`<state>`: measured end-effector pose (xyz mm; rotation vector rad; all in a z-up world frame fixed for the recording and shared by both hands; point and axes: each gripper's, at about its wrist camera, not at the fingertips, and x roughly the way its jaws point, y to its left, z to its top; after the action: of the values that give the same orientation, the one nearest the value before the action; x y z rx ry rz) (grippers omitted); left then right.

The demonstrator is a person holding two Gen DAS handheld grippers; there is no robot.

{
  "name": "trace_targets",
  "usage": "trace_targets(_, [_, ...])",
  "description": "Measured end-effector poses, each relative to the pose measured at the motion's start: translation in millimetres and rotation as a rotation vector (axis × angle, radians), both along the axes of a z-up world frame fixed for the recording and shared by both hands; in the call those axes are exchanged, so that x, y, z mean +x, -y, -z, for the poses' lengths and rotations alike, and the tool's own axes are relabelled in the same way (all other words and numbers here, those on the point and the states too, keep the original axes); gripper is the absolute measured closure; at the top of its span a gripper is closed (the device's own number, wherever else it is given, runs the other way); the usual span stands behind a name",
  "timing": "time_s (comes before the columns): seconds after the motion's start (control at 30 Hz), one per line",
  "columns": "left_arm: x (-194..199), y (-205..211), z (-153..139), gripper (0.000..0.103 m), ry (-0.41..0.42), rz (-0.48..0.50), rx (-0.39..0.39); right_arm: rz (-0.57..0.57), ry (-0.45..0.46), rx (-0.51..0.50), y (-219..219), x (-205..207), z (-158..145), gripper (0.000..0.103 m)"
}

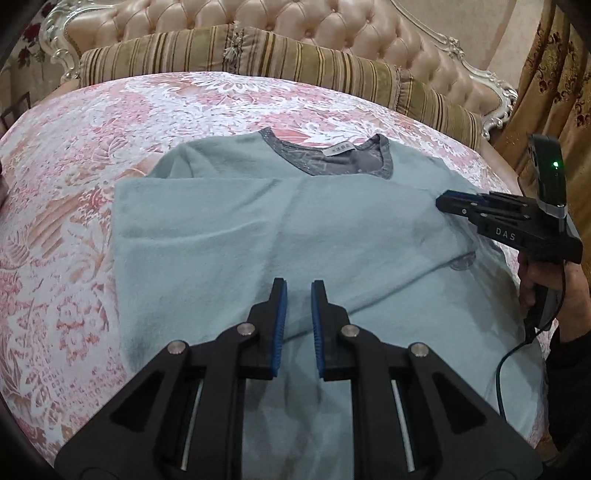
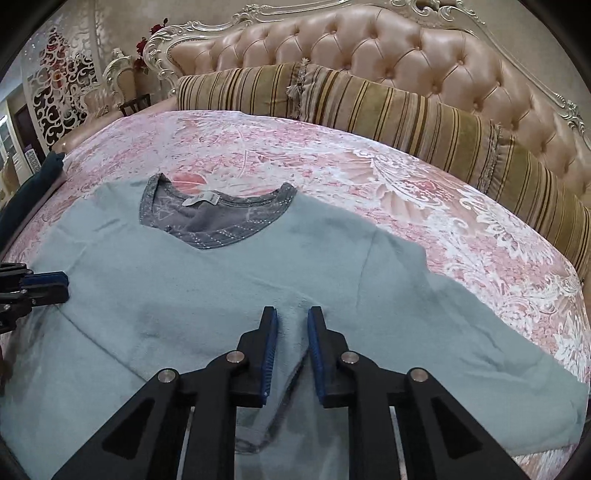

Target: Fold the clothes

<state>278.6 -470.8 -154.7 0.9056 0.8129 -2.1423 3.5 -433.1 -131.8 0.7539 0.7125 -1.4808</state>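
Nearest in the left wrist view: the left gripper [image 1: 298, 286], fingers parted with a narrow gap, blue pads [image 1: 281, 325] facing each other, nothing between them, hovering over the lower part of a pale blue top [image 1: 229, 236]. Spread flat on a pink-and-white patterned bedspread [image 1: 66, 206], that top, with one sleeve folded across the chest toward 3 o'clock (fold edge running roughly 9 to 3). At 3 o'clock, the right gripper [image 1: 443, 203], held in a hand [image 1: 535, 280], tips low over the top's right side; open or closed, cannot tell from this side angle. From the right wrist view, though: right gripper [image 2: 291, 314] likewise slightly spread, empty, above the top [image 2: 207, 280], with the left gripper's tips [image 2: 55, 286] at 9 o'clock. Farther toward 12 o'clock, grey collar [image 1: 325, 155] with a white label. Beyond, a striped bolster [image 1: 258, 55] against a tufted headboard [image 1: 295, 22].
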Motion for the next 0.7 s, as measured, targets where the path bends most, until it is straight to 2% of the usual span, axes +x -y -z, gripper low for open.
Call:
trace_targets(0.07, [1.1,-0.1,2.6,0.087,0.002,-0.012,0.001,0.005,0.026,-0.019,-5.4,-5.8,-5.5,0.086])
trace_targets(0.13, [0.2,-2.3,3.8,0.087,0.010,-0.019,-0.012,0.083,0.029,-0.071,-22.0,-25.6,-20.4,0.085])
trace_targets(0.17, [-1.3,-4.4,3.6,0.087,0.017,-0.020,-0.026,0.123,0.035,-0.095,-33.1,-38.0,-27.9,0.081])
trace_targets(0.27, [-1.3,-7.7,3.7,0.086,0.007,-0.015,-0.044,0.216,0.061,-0.119,-69.3,-73.5,-39.5,0.081])
trace_targets(0.3, [-1.0,-8.4,3.5,0.083,0.000,-0.012,-0.046,0.243,0.058,-0.120,-81.5,-83.4,-40.5,0.081])
trace_targets(0.37, [-0.8,-10.4,2.1,0.065,-0.013,-0.005,-0.041,0.289,0.047,-0.110,-105.7,-101.5,-36.4,0.079])
trace_targets(0.43, [-2.9,-15.8,-7.1,0.053,-0.042,-0.025,-0.037,0.323,0.044,-0.098,-129.1,-115.8,-28.7,0.078])
trace_targets(0.47, [-7.7,-20.9,-14.1,0.052,-0.058,-0.015,-0.060,0.343,0.047,-0.096,-139.6,-122.5,-24.3,0.078])
trace_targets(0.53, [-20.1,-31.2,-27.0,0.052,-0.079,0.008,-0.106,0.388,0.068,-0.097,-158.7,-137.0,-15.5,0.077])
trace_targets(0.6, [-47.7,-37.5,-34.6,0.054,-0.060,0.044,-0.107,0.436,0.113,-0.101,-173.4,-152.9,-7.5,0.076])
trace_targets(0.67, [-73.9,-39.6,-35.1,0.071,-0.029,0.071,-0.117,0.474,0.137,-0.095,-182.8,-161.5,-2.1,0.076])
trace_targets(0.7, [-95.0,-40.2,-32.6,0.072,0.002,0.102,-0.124,0.474,0.142,-0.097,-184.3,-161.6,-1.5,0.076])
